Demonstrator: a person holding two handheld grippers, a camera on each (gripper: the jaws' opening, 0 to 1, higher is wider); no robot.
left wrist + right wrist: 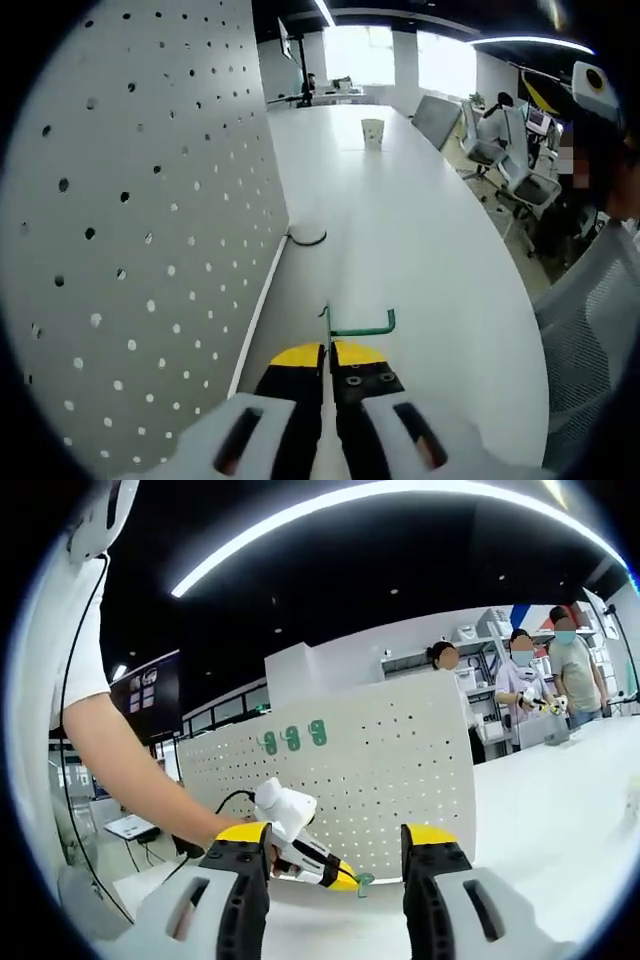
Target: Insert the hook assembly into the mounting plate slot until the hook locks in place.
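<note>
White surface (420, 250) runs beside an upright pegboard (140, 230). Left gripper (330, 372) jaws are pressed together, pinching the green hook (362, 327) just ahead of their tips, likely so its bent end can meet a hole. Right gripper (335, 865) jaws stand spread, holding nothing. Three green hooks (292, 738) already hang on the board. No readable writing.

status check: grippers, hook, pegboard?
Left gripper shut on green hook, beside white pegboard, not inserted. Right gripper open, empty. Black hook at pegboard base; paper cup far off.
</note>
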